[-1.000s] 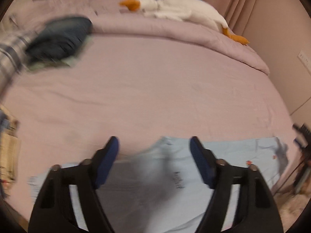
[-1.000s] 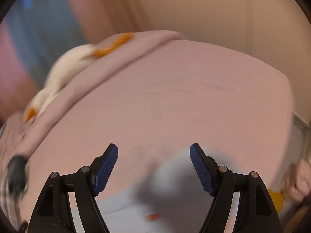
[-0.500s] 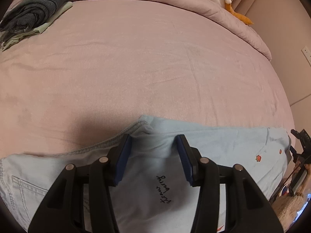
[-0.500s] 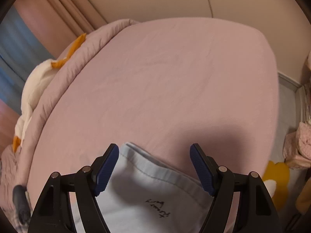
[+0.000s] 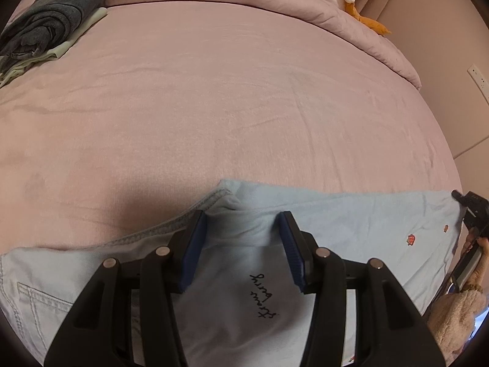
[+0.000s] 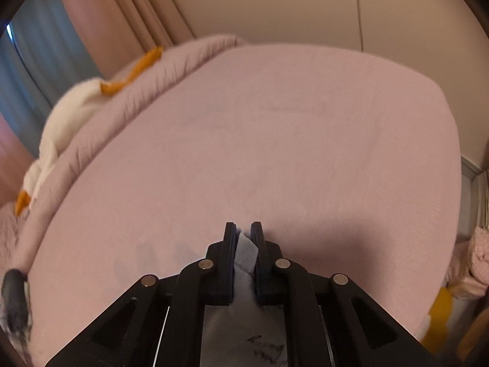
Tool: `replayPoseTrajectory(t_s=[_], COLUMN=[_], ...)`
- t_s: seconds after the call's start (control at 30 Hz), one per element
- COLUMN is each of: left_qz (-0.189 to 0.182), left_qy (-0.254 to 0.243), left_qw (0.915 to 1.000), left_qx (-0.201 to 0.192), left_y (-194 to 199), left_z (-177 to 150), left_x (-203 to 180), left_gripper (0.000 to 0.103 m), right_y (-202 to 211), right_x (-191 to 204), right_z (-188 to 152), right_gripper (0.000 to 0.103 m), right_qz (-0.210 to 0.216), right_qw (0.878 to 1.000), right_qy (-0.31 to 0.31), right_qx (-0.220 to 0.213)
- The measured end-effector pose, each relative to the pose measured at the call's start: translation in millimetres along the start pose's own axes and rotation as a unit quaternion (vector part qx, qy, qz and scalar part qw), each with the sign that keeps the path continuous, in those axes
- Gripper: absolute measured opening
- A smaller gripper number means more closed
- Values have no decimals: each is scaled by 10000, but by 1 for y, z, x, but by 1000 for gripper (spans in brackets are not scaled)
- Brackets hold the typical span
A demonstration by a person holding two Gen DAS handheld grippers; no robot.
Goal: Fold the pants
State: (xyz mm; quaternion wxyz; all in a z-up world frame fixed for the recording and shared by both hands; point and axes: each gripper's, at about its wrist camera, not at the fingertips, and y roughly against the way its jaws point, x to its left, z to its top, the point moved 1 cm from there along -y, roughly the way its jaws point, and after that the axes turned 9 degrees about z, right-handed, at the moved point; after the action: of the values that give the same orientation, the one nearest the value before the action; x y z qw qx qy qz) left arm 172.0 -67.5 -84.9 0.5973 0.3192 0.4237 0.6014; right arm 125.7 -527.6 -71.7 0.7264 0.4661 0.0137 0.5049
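Light blue pants lie across the near edge of a pink bed, with black script lettering and small red embroidered marks. My left gripper straddles a bunched-up ridge of the fabric at the far edge, its blue pads partly closed with cloth between them. My right gripper is shut on a fold of the pale pants fabric, held just above the bed. The other gripper shows at the right edge of the left wrist view.
The pink bed sheet stretches ahead. A folded dark grey garment pile sits at the far left. A rolled pink duvet and a white goose plush lie along the far side. Wall and curtains stand behind.
My right gripper has closed from wide open onto a fold of the pants and lifted it. My left gripper has narrowed slightly around the bunched fabric edge.
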Motion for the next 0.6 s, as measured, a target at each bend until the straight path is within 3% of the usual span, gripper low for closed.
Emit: replayPoseTrajectory(t_s=[0.13, 0.17, 0.2, 0.27, 0.37, 0.53, 0.6], left_qz=[25, 75, 139, 251, 138, -664, -825], left_qy=[49, 49, 53, 49, 5, -142, -220], left_qw=[10000, 10000, 9999, 9997, 9998, 9976, 9960], left_qx=[-22, -18, -21, -32, -131, 168, 269], left_y=[2, 3, 6, 13, 30, 45, 47], left_z=[-1, -1, -1, -4, -14, -43, -53], left_x=[0, -1, -2, -7, -11, -24, -30], left_gripper=[50, 50, 50, 49, 49, 49, 49], right_y=[-16, -8, 1, 27, 67, 82, 85], right_x=[-12, -15, -17, -25, -54, -99, -105], right_z=[-3, -1, 1, 1, -8, -25, -31], right_gripper=[12, 22, 40, 66, 68, 67, 52], right_qz=[-137, -73, -64, -34, -3, 182, 363], right_qw=[9992, 9992, 9993, 9999, 9998, 9970, 9955], right_qy=[27, 77, 101, 104, -126, -732, -849], right_qx=[384, 394, 343, -2, -158, 193, 232])
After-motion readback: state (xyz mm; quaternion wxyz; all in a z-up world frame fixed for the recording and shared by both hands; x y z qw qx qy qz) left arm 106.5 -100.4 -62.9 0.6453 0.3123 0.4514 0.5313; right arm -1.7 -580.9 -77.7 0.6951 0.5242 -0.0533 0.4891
